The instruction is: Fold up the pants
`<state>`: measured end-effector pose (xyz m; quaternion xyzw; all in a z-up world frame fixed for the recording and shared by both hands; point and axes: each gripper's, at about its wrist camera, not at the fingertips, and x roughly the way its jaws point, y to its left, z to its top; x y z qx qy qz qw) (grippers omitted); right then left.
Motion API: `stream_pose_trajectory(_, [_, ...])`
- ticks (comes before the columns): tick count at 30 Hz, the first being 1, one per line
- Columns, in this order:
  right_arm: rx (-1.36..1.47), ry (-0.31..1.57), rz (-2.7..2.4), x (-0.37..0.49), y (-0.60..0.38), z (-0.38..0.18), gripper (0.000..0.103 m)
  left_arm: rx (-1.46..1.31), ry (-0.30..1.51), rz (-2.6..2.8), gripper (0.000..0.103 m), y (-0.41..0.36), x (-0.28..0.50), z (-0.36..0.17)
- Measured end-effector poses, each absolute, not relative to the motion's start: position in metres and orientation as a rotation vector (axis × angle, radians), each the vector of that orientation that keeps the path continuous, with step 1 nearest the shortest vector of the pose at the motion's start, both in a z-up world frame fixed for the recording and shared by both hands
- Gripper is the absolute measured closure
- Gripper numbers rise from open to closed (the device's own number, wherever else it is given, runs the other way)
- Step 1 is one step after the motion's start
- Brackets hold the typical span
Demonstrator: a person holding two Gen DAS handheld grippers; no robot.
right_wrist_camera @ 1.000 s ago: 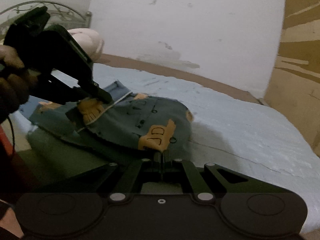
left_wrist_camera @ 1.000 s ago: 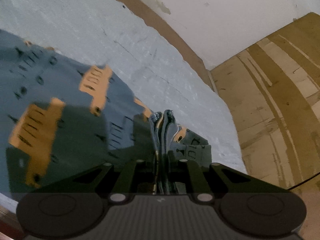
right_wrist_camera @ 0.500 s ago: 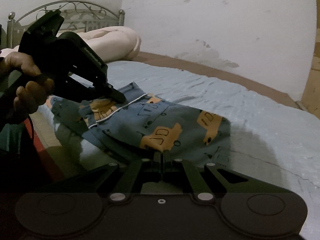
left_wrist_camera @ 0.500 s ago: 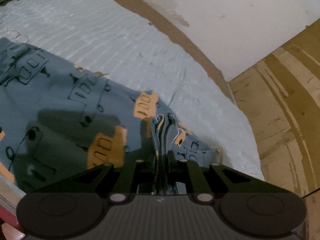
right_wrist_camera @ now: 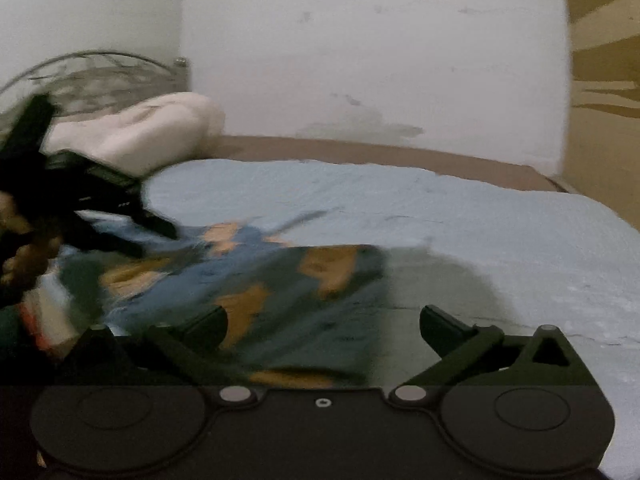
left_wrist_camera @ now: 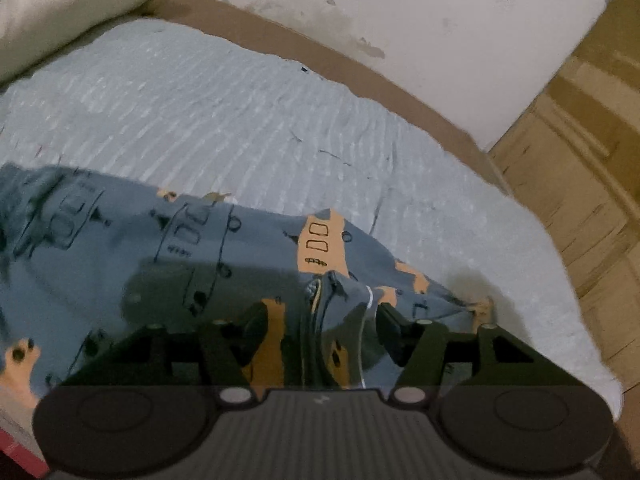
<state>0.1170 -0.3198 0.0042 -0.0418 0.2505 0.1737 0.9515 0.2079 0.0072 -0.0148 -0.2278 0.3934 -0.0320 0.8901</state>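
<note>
Beyond the pants (left_wrist_camera: 168, 248) I see bare bedspread (left_wrist_camera: 240, 120) to pass over. The pillow (right_wrist_camera: 132, 136) and wall (right_wrist_camera: 360, 60) block behind them.

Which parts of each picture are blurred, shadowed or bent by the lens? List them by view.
Left wrist view: mostly sharp; the blue-grey pants with orange vehicle print smear slightly at the far left; a dark shadow covers the cloth ahead of the opening left gripper; the wall base bows.
Right wrist view: heavy motion blur on the pants and left gripper; shadow on the pale blue bedsheet near the opening right gripper.
</note>
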Motion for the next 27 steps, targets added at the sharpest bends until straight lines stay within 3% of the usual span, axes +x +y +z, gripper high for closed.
stream_pose_trajectory(5, [-0.047,0.595,0.284,0.179,-0.319,-0.001,0.001,-0.355,0.79,0.013,0.035,-0.011,0.221,-0.019])
stream_pose_trajectory(10, [-0.037,0.662,0.225,0.232,-0.31,-0.014,0.001,-0.358,0.785,0.071,0.038,-0.008,0.222,-0.032])
stream_pose_trajectory(18, [-0.07,0.69,0.094,0.225,-0.328,-0.041,0.001,-0.368,0.783,0.056,0.037,-0.003,0.22,-0.034])
stream_pose_trajectory(19, [-0.073,0.673,0.092,0.222,-0.329,-0.038,0.001,-0.368,0.776,0.053,0.035,-0.005,0.22,-0.034])
stream_pose_trajectory(21, [-0.072,0.64,0.096,0.212,-0.328,-0.031,0.001,-0.371,0.752,0.032,0.014,-0.006,0.215,-0.031])
stream_pose_trajectory(22, [-0.055,0.627,0.111,0.203,-0.328,-0.026,0.001,-0.372,0.735,0.022,0.011,-0.007,0.211,-0.029])
stream_pose_trajectory(27, [-0.033,0.6,0.215,0.172,-0.312,-0.011,0.001,-0.295,0.715,-0.006,0.008,-0.02,0.19,-0.025])
